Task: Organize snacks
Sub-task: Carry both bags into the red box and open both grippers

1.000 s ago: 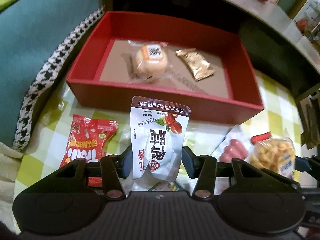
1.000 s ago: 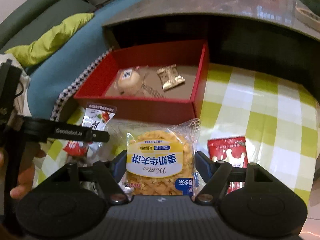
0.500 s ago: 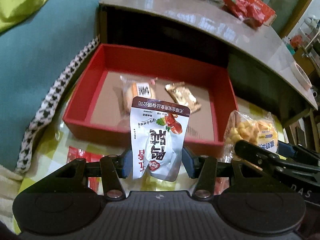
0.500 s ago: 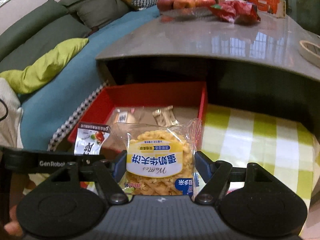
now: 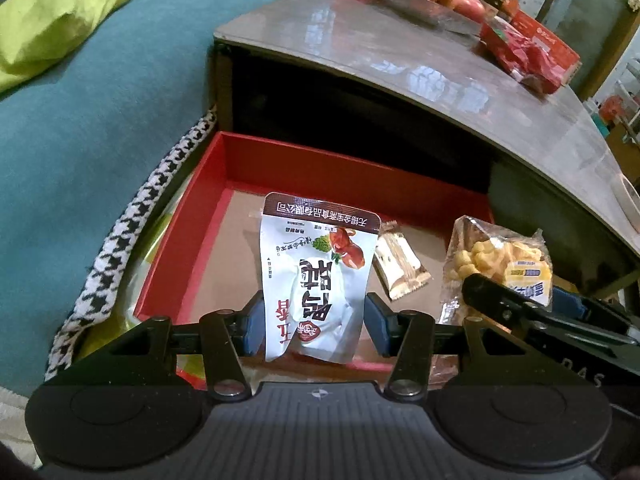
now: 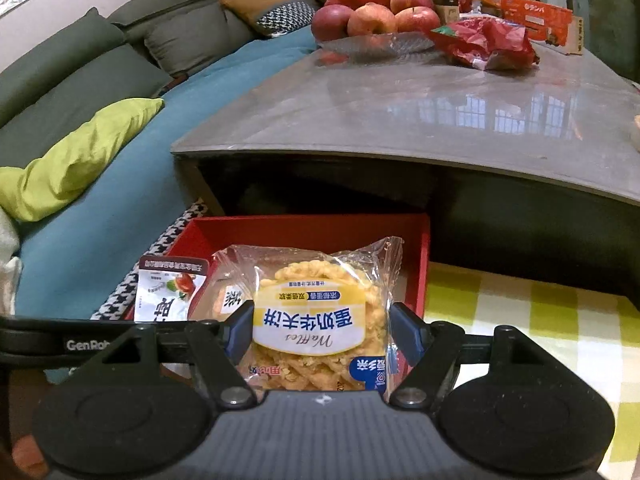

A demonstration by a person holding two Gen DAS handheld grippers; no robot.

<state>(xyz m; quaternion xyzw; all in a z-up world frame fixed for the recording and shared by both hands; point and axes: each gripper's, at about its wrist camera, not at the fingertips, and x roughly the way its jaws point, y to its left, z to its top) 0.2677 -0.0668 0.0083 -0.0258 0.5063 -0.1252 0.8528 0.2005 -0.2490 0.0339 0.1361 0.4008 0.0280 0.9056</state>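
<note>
Grey sofa cushions and a teal blanket are filling the background, and a glossy grey counter (image 6: 440, 108) carrying red apples (image 6: 372, 18) is looming beyond both claws. Below its edge, straight ahead of my claws, an open red cardboard box (image 5: 280, 160) is sitting with a gold foil snack bar (image 5: 400, 268) lying inside it.

My left claw (image 5: 312, 320) is clenching the lower part of a white foil pouch with dark printed characters (image 5: 316, 276), which is standing upright over the near part of the box. I am judging it light, limp and slick, so a pinch low across its width seems right; a seam edge would likely slide.

My right claw (image 6: 320, 332) is gripping a clear-wrapped yellow waffle cracker pack (image 6: 316, 312) by its two sides, just before the box's right portion. I am guessing the wafer is brittle and the film slippery, so only gentle pressure suits it. Both packs are hanging above the box, not yet dropped in.
</note>
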